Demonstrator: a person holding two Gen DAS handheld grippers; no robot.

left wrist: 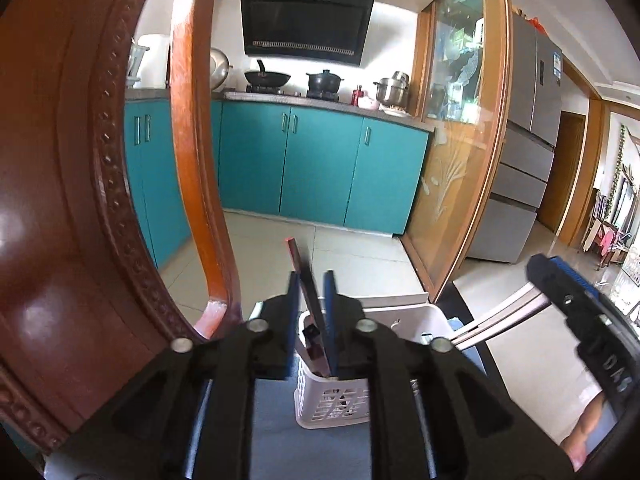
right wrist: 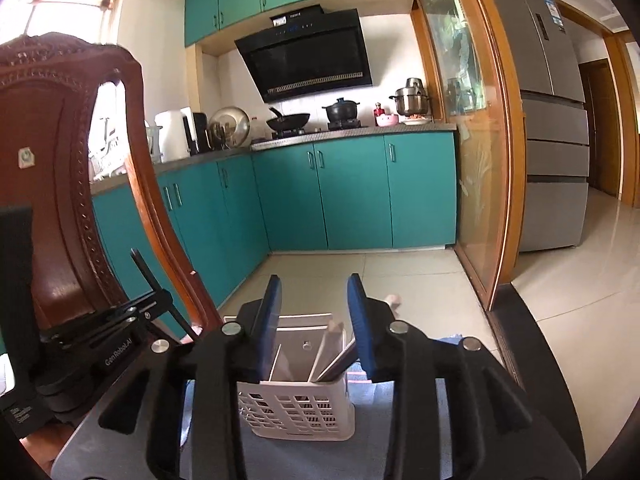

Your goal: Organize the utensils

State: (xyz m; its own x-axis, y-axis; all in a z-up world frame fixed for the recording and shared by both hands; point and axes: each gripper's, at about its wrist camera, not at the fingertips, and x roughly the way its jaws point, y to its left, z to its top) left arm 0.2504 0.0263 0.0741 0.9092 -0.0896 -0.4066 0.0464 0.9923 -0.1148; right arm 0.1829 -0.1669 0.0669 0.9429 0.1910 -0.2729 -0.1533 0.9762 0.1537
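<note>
A white slotted utensil holder [left wrist: 332, 404] stands on a blue cloth [left wrist: 272, 420], just ahead of both grippers; it also shows in the right wrist view [right wrist: 298, 408] with several flat utensils [right wrist: 332, 354] upright in it. My left gripper [left wrist: 312, 312] is shut on a dark chopstick with a red tip [left wrist: 304, 276], held upright with its lower end inside the holder. My right gripper [right wrist: 314, 316] is open and empty above the holder; it shows at the right in the left wrist view [left wrist: 560, 292].
A carved wooden chair back [left wrist: 80, 184] rises close on the left, also in the right wrist view [right wrist: 68, 168]. Teal kitchen cabinets [right wrist: 352, 192], a glass sliding door [right wrist: 476, 160] and tiled floor lie beyond the table edge.
</note>
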